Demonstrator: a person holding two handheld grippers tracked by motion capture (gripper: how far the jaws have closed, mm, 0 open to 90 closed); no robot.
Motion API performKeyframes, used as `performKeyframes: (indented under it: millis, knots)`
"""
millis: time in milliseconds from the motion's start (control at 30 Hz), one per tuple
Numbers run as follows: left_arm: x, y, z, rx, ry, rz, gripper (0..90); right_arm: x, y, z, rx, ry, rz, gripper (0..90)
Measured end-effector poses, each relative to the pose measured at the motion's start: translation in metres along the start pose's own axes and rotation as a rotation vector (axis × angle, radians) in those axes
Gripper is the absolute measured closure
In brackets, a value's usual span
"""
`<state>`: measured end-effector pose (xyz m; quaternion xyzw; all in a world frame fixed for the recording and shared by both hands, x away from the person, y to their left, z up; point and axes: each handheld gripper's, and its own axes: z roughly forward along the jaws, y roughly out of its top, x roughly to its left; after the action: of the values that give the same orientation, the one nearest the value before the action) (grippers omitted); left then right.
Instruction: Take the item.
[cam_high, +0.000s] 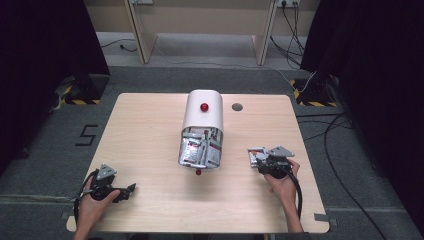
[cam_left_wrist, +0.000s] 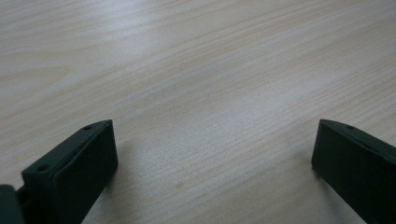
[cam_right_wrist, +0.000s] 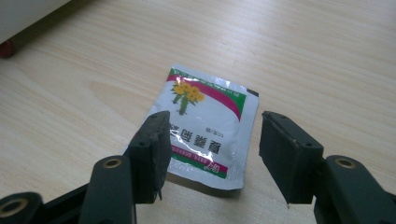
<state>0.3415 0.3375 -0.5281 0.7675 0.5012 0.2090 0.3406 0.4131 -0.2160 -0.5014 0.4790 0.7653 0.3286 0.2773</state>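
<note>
A small white sachet (cam_right_wrist: 208, 100) with a yellow flower print and a red and green band lies flat on the wooden table (cam_high: 150, 145). My right gripper (cam_right_wrist: 215, 117) is open, one jaw on each side of the sachet's near half, with neither pad pressing on it. In the high view that sachet (cam_high: 255, 154) sits at the right, just ahead of the right gripper (cam_high: 261, 159). My left gripper (cam_high: 130, 189) rests at the near left, jaws wide. In the left gripper view the left gripper (cam_left_wrist: 215, 123) is open over bare wood.
A white rounded container (cam_high: 202, 117) with a red knob (cam_high: 204, 107) lies on its side mid-table, several silvery sachets (cam_high: 200, 149) packed in its open near end. A small red piece (cam_high: 198, 172) sits just before it. A grey round hole (cam_high: 237, 106) marks the far table.
</note>
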Motion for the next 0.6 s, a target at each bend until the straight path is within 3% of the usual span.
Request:
performKeyframes:
  millis: [367,600]
  knots:
    - [0.0,0.0,0.0,0.0,0.0,0.0,0.0,0.001,0.002,-0.006,-0.032,0.023,0.019,42.6]
    - [0.0,0.0,0.0,0.0,0.0,0.0,0.0,0.003,0.003,-0.012,-0.041,0.03,0.04,35.9]
